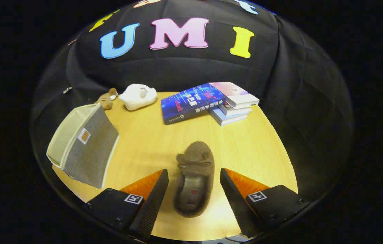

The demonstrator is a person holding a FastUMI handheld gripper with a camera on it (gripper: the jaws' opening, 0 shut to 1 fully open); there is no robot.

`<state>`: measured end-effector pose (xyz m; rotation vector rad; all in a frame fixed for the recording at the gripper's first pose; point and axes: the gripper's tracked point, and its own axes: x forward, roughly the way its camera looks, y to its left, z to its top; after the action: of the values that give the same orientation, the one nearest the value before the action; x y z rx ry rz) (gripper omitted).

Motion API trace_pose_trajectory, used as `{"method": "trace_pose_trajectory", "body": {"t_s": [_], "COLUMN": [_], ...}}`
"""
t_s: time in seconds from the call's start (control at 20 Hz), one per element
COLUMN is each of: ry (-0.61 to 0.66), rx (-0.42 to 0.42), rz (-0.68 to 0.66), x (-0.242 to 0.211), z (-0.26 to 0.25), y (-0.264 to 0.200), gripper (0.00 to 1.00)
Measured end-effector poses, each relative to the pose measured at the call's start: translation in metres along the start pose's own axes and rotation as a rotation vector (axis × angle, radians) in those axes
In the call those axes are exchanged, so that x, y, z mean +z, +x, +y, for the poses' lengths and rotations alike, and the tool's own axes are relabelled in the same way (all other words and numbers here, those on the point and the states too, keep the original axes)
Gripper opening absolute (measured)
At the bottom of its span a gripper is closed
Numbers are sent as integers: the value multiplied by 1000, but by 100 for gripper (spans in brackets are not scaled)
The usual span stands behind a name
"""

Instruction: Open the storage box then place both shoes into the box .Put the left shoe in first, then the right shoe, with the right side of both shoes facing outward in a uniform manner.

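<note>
Gripper view: the gripper (194,189) hangs over the near edge of the wooden bench (245,149) with its fingers (150,200) spread wide, and one brown shoe (195,178) lies between them on the bench top. There is a clear gap on each side, so neither finger touches the shoe and nothing is held. The shoe lies with its toe pointing away toward the far edge and its opening toward the fingers; it looks a little blurred, so I cannot tell whether it is the left or the right one. I can make out this one shoe and no other. The storage box (83,145), made of grey fabric with a pale rim, stands at the left edge of the bench, well apart from the shoe. It appears tipped, and from this angle I cannot tell for sure whether it is open, or whether anything is already inside. At the far edge lie a stack of books (208,101), a white soft toy (139,96) and a small brown toy (106,99). My judgement is that the work is at the step of taking this shoe: the fingers must close on it and carry it to the box, and how much remains afterwards depends on what the box already contains.
</note>
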<state>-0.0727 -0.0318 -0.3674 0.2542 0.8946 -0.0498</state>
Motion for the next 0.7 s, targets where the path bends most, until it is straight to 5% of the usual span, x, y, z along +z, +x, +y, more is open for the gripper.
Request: {"method": "trace_pose_trajectory", "body": {"t_s": [0.5, 0.7], "ry": [-11, 25], "rx": [-49, -61], "rz": [122, 128], "x": [-40, -37], "z": [-25, -24], "y": [85, 106], "gripper": [83, 41]}}
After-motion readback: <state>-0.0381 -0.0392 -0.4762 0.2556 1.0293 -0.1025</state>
